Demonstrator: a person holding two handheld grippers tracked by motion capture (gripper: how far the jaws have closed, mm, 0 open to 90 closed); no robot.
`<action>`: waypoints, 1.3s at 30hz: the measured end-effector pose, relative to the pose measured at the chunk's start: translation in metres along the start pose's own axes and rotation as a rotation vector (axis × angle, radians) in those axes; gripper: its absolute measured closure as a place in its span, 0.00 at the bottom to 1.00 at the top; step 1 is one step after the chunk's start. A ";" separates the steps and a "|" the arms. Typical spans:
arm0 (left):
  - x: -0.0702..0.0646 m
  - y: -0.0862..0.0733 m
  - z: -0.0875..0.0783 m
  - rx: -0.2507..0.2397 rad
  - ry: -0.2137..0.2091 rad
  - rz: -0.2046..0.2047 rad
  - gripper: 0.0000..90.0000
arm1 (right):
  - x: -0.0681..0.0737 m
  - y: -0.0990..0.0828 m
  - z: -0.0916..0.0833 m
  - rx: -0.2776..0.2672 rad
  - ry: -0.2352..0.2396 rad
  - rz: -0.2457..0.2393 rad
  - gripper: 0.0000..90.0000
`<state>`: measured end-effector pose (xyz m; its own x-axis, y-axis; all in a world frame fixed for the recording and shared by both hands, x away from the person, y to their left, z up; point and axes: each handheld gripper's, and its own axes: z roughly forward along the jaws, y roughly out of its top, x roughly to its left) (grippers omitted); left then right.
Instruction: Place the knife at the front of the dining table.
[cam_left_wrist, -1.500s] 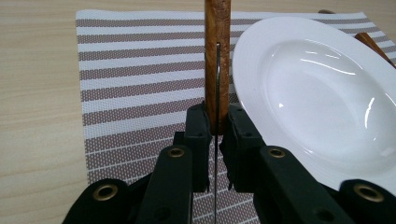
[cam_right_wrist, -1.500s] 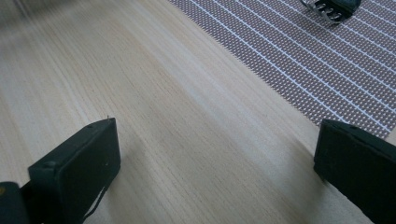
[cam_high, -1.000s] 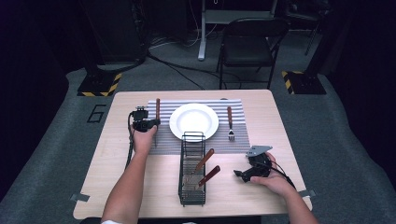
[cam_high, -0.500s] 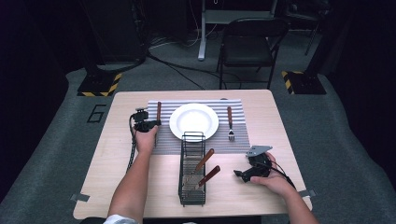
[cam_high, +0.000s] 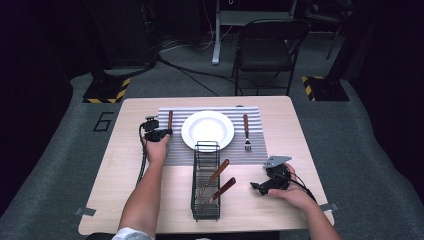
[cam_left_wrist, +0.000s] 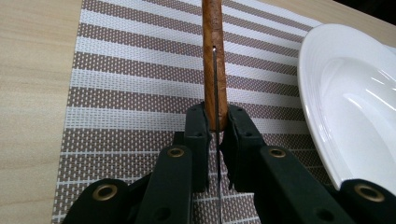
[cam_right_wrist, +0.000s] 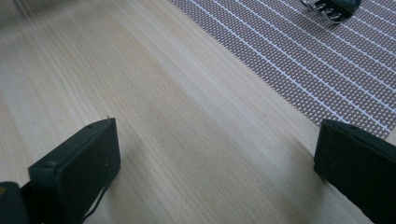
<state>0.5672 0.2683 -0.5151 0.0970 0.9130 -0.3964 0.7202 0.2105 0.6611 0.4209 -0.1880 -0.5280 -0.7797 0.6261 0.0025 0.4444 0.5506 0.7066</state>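
Dark-floored room, wooden counter (cam_high: 125, 200): the left gripper (cam_left_wrist: 215, 122) is clamped on a wooden-handled knife (cam_left_wrist: 214, 56) lying on the striped mat (cam_high: 175, 155) near the counter's far left corner, just left of the white plate (cam_high: 207, 130). Near the right edge, the right gripper (cam_right_wrist: 217, 158) rests with jaws wide apart, holding nothing.

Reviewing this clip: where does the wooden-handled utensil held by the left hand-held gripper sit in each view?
High view: the wooden-handled utensil lies left of the white plate on the striped placemat, at the left hand-held gripper.
Left gripper view: top centre, its handle clamped between the jaws.
Right gripper view: not in it; a fork's tines lie at the top right.
Shared landmark: the striped placemat.
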 end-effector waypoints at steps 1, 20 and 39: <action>0.002 0.000 0.001 0.000 -0.008 -0.018 0.89 | 0.000 0.000 0.000 -0.001 0.001 0.000 0.00; 0.003 -0.002 0.006 -0.006 0.001 -0.032 0.89 | 0.000 0.000 0.000 0.000 0.000 0.000 0.00; 0.001 -0.002 0.004 -0.005 0.015 -0.036 0.83 | 0.000 0.000 0.000 0.000 0.000 0.000 0.00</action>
<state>0.5687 0.2676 -0.5189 0.0606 0.9098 -0.4106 0.7193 0.2454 0.6499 0.4209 -0.1881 -0.5280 -0.7799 0.6260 0.0022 0.4441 0.5508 0.7067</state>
